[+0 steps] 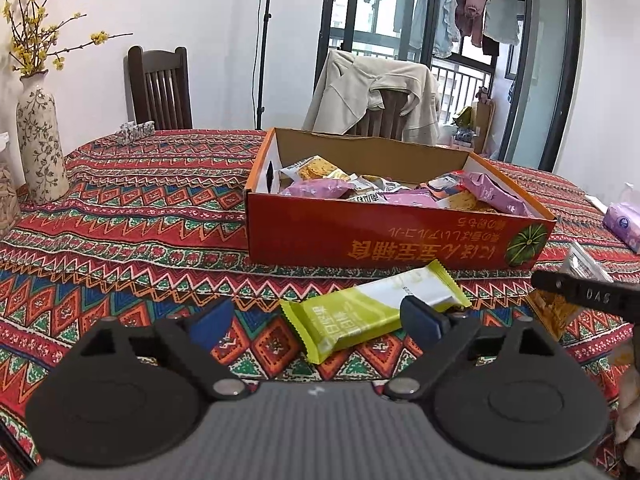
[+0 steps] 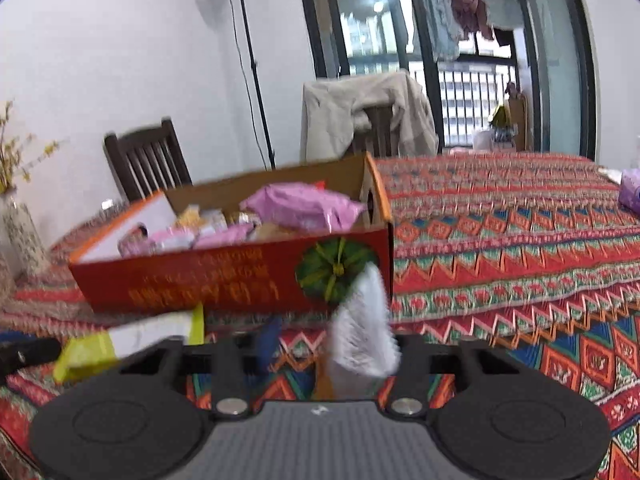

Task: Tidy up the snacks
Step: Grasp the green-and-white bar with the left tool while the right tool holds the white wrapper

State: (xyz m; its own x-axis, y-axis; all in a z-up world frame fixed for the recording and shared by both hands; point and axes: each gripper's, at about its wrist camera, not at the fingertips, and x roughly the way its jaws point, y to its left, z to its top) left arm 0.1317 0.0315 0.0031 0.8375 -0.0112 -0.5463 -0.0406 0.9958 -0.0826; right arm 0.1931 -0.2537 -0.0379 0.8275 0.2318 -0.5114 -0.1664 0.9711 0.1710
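Observation:
A red cardboard box (image 1: 360, 236) holding several pink and orange snack packets stands on the patterned tablecloth; it also shows in the right wrist view (image 2: 224, 280). A yellow-green and white snack bar (image 1: 372, 308) lies on the cloth in front of the box. My left gripper (image 1: 320, 316) is open around the bar's near end. My right gripper (image 2: 320, 340) is shut on a clear packet with orange snack (image 2: 360, 332), held in front of the box's right corner. The right gripper's finger (image 1: 584, 296) and its packet also show at the left wrist view's right edge. The green bar shows blurred (image 2: 120, 344).
A floral vase (image 1: 40, 148) with yellow blossoms stands at the table's left edge. A purple tissue pack (image 1: 624, 224) lies at the right. Two chairs stand behind the table, one draped with a beige coat (image 1: 372, 92). A small patterned item (image 1: 134, 130) lies at the far edge.

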